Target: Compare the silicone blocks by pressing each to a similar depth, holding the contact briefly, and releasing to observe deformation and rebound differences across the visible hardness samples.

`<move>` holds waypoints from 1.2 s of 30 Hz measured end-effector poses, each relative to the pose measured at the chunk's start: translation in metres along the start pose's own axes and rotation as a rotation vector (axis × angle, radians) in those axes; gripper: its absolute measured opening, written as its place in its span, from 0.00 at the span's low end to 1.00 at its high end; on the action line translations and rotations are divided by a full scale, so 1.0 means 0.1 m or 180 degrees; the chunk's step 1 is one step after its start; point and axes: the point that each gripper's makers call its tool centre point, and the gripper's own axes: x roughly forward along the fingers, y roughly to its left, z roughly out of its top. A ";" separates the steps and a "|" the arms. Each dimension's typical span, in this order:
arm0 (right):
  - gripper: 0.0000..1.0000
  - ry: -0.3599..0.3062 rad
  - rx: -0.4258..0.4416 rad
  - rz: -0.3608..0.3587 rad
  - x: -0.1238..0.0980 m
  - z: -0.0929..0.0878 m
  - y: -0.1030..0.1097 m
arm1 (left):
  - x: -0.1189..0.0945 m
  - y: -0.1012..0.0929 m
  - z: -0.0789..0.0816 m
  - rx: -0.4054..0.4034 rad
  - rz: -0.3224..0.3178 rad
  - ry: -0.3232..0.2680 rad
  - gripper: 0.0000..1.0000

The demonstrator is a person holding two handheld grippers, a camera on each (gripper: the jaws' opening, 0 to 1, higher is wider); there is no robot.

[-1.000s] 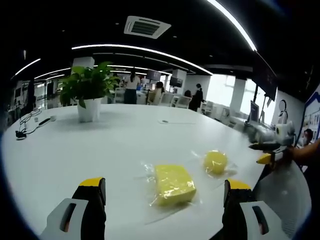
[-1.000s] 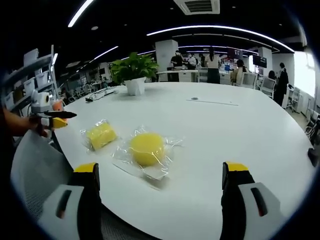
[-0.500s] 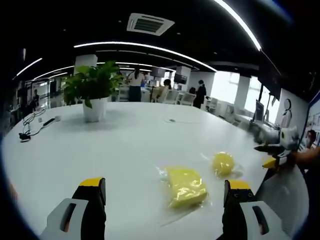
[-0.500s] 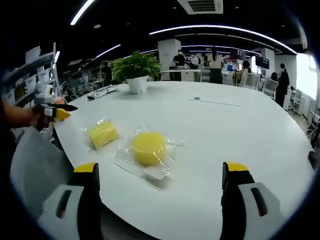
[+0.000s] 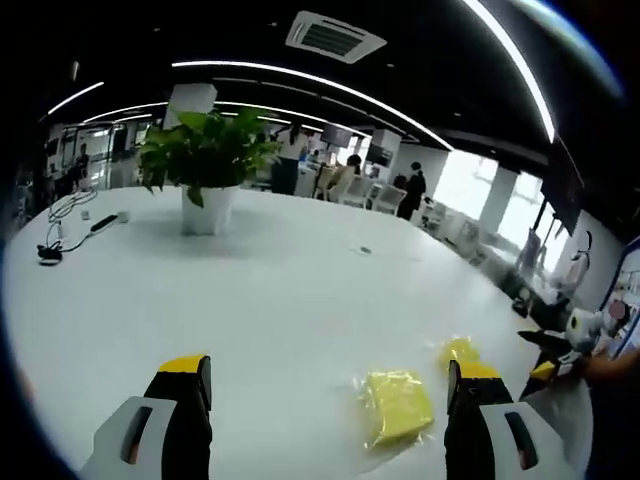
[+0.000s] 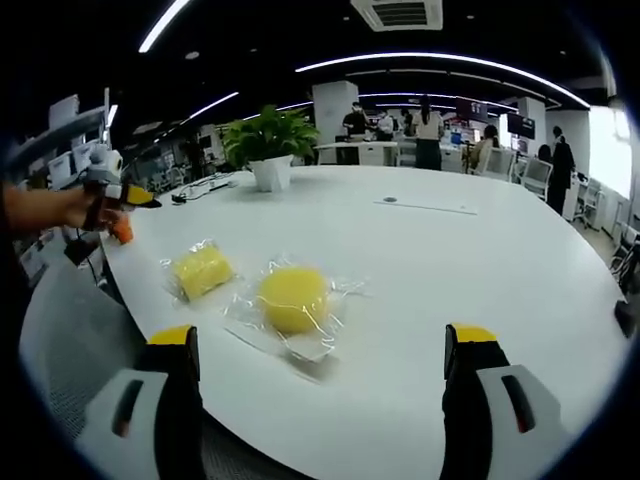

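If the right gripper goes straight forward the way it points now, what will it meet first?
Most likely the round yellow block in its clear wrapper, lying on the white table ahead of the open right gripper, a little left of centre. Depth is unclear, so it might pass just above or beside it.

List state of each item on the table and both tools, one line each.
Left tool: open, above the table, touching nothing.
Right tool: open, empty, off the table.
Round yellow block: bagged in clear plastic, unpressed.
Rectangular yellow block: bagged, flat on the white table, unpressed.
Potted plant: upright.
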 end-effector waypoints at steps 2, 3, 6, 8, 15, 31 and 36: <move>0.96 0.0006 0.0017 -0.0015 0.00 0.00 -0.01 | 0.04 -0.03 0.04 0.0002 -0.0059 0.0045 1.00; 0.96 0.0009 0.0024 -0.0014 0.00 -0.01 -0.01 | 0.08 -0.07 0.06 -0.0001 -0.0145 0.0101 1.00; 0.96 0.0018 -0.0006 -0.0011 0.00 -0.01 -0.01 | 0.18 -0.21 0.01 -0.0174 -0.0427 0.0393 1.00; 0.96 0.0015 0.0003 -0.0012 0.00 -0.01 -0.01 | 0.23 -0.23 -0.04 -0.0181 -0.0462 0.0504 1.00; 0.96 -0.0005 0.0015 -0.0020 -0.01 0.00 -0.02 | 0.44 -0.12 -0.04 -0.0143 -0.0387 0.0493 1.00; 0.96 -0.0035 0.0025 -0.0025 -0.01 0.02 -0.02 | 0.82 -0.13 -0.41 -0.0387 -0.0563 0.0720 0.85; 0.96 -0.0039 0.0021 -0.0013 0.00 0.03 -0.01 | 0.93 -0.14 -0.49 -0.0660 -0.0703 0.0756 0.71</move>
